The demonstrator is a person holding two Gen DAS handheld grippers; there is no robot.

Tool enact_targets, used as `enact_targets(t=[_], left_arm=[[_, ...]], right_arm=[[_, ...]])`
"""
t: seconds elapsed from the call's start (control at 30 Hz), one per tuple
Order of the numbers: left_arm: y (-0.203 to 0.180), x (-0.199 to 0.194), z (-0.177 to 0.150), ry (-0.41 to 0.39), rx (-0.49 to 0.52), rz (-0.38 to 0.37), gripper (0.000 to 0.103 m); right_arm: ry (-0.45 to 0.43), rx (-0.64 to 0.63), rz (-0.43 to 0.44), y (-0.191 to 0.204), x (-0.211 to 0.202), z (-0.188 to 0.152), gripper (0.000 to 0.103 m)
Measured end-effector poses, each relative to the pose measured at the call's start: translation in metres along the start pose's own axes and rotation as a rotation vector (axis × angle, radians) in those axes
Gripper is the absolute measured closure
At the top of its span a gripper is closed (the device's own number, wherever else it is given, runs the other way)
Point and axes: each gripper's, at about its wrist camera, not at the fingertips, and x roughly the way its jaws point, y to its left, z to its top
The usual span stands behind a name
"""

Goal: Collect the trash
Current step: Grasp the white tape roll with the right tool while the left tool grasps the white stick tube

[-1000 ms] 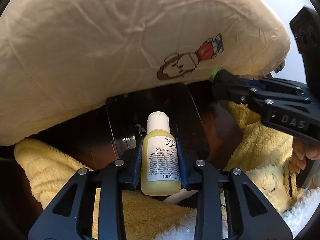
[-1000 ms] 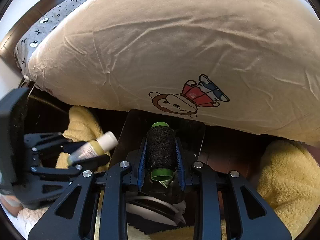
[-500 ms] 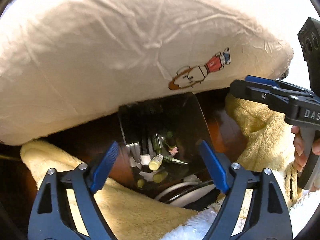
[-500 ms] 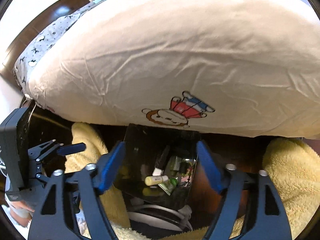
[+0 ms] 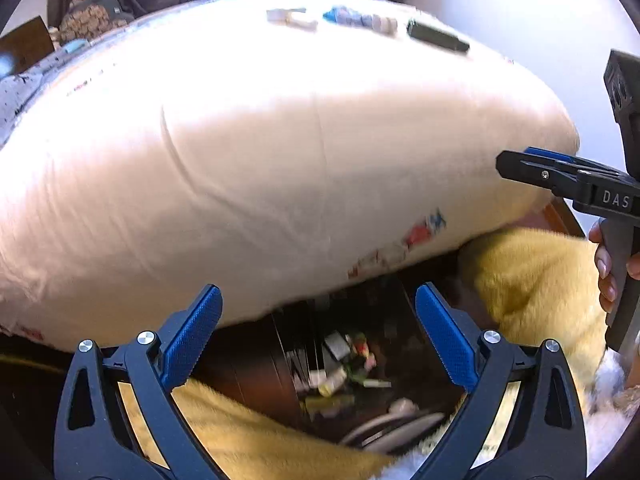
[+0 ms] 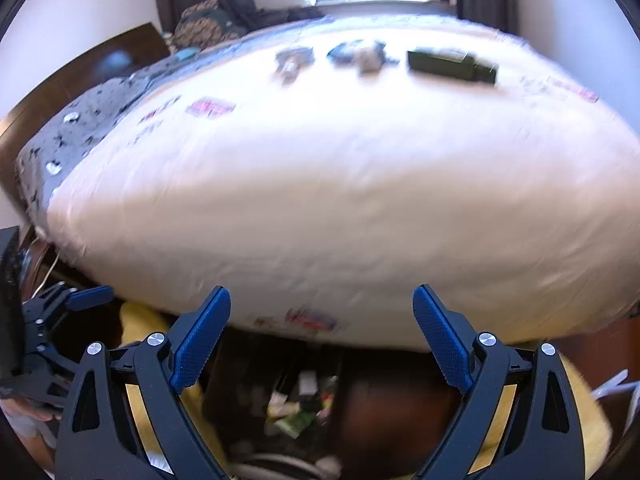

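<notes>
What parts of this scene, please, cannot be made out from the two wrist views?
- Items in the dark bin: blurred in both views.
- Three objects on the bed, including a dark box: blurred and far.
- Print at the bed's edge: smeared, half hidden in the right view.
- Right tongs in the left view: cut by the frame edge.

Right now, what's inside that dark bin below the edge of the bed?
The bin holds blurry small trash: a pale little bottle, green and pink scraps. Anything deeper is hidden.
</notes>
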Motion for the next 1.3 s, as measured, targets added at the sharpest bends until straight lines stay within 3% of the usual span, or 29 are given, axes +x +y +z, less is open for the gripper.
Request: enact_targets(t=[0.2,0.5,0.8,0.93,1.07,1.3], left_arm=[[0.007,0.001,0.044,-0.068,0.001,0.038,0.009],[0.026,-0.002,0.123,-0.175,0.006,0.113,0.008],[0.035,0.017,0.183,-0.195,-0.011,0.117,0.008],[0.035,0.031,0.201,-0.182,-0.024,0.118,0.008],[0.035,0.053,0.222,-0.166,-0.037,0.126,0.008],[0.030,0.103,0.261,-0.121,-0.053,0.121,0.008]], right_arm=[[-0.073,-0.016,-0.028,-0.012,0.002,0.043,0.010],[-0.129,-0.015,-0.073,-0.013,0.036,0.126,0.011],[-0.124,-0.023,-0.128,-0.019,0.088,0.189,0.044],[-0.094,-0.039,-0.133,-0.020,0.106,0.199,0.055],[-0.070,-0.063,-0.150,-0.022,0.117,0.200,0.077],[-0.081,-0.055,-0.103,-0.034,0.101,0.184,0.078]])
